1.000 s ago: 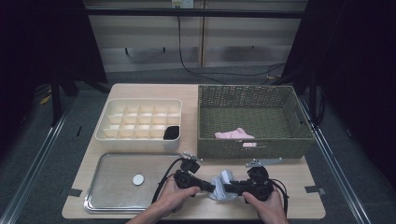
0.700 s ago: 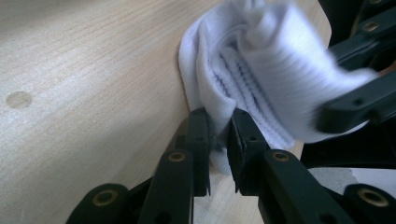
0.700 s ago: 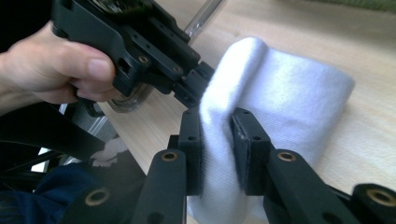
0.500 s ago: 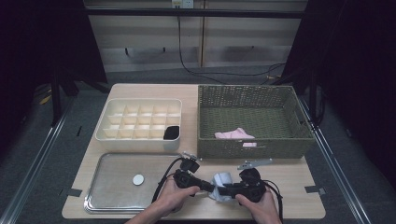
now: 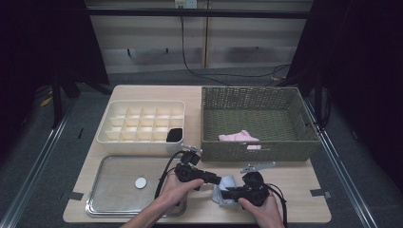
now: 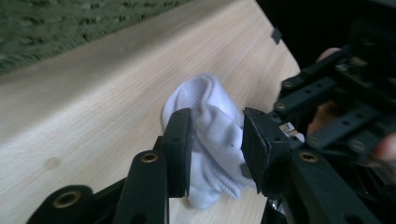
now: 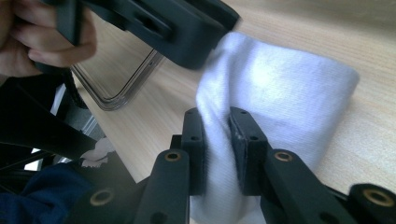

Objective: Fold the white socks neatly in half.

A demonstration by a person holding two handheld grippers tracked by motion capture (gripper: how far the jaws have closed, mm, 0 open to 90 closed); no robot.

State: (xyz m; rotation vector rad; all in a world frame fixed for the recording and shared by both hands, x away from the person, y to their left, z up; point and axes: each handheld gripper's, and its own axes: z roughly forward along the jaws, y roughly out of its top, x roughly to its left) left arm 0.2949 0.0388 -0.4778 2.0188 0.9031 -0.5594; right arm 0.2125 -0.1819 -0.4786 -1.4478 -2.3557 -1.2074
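A white sock (image 5: 224, 190) lies bunched on the wooden bench (image 5: 294, 190), near its front edge, between the two grippers and just in front of the green woven basket (image 5: 256, 118).

The right gripper (image 7: 217, 135) has its jaws clenched on the sock: in the right gripper view a fold of the white fabric is pinched tight between the two black pads, and the rest of the sock billows out above and to the right of them over the wood. In the high view this gripper (image 5: 228, 194) points left into the sock from the person's right hand (image 5: 261, 213).

The left gripper (image 6: 215, 147) has just been opening its jaws. In the left gripper view the sock sits between them, with the pads standing apart on either side of the fabric and no longer squeezing it; the cloth sags down onto the bench below. In the high view this gripper (image 5: 215, 180) reaches the sock's upper left side from the left hand (image 5: 173, 190).
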